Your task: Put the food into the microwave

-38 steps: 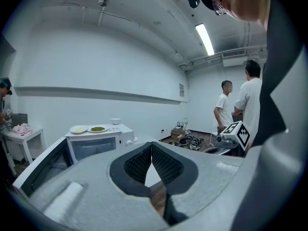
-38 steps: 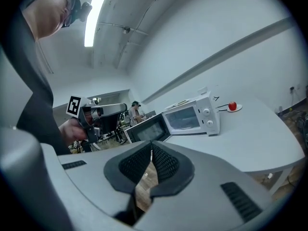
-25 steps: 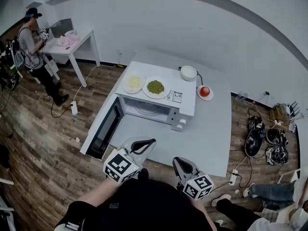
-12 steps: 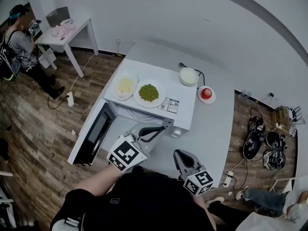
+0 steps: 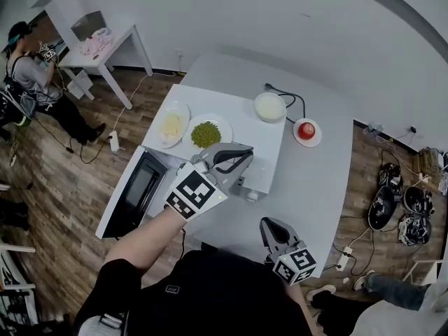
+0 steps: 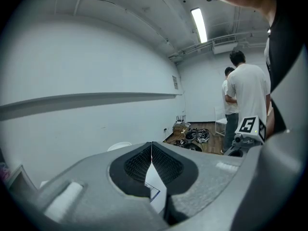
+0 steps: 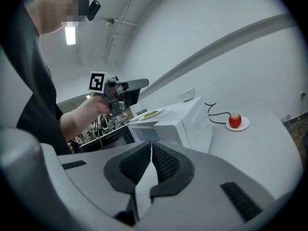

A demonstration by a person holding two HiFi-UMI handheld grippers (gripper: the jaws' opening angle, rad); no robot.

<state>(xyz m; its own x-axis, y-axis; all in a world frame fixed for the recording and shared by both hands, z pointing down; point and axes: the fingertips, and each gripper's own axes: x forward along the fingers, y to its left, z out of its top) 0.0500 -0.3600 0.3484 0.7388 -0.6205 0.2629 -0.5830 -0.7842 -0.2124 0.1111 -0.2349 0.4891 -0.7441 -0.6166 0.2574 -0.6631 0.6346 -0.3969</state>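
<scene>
Left gripper (image 5: pixel 245 154): shut, pads (image 6: pixel 138 162) pressed together along their whole length, nothing between. Hangs over near edge of microwave (image 5: pixel 260 137) top, tip just beside plate of green peas (image 5: pixel 225 124), no contact visible

Right gripper (image 5: pixel 271 224): likewise shut and empty, pads (image 7: pixel 166 163) meeting. Sits low by near edge of table (image 5: pixel 315 187), well apart from all food; points toward microwave's right side

Microwave along left edge of table, door (image 5: pixel 136 191) swung wide open past that edge, dark glass facing up. Interior mostly hidden behind left gripper in head view

Food not inside; all still out:
- plate of green peas on microwave top, toward its left half
- plate of yellow food (image 5: pixel 182 108) just beside it, at left edge of top
- white bowl (image 5: pixel 270 106) at far right corner of top; on it or just behind, cannot tell
- red apple (image 5: pixel 306 129) on small saucer (image 5: pixel 318 138), on table right of microwave, toward far edge

Black cable (image 5: pixel 288 98) behind bowl

Second person (image 5: pixel 28 75) at small white table (image 5: pixel 112 47), far left, on wood floor
</scene>
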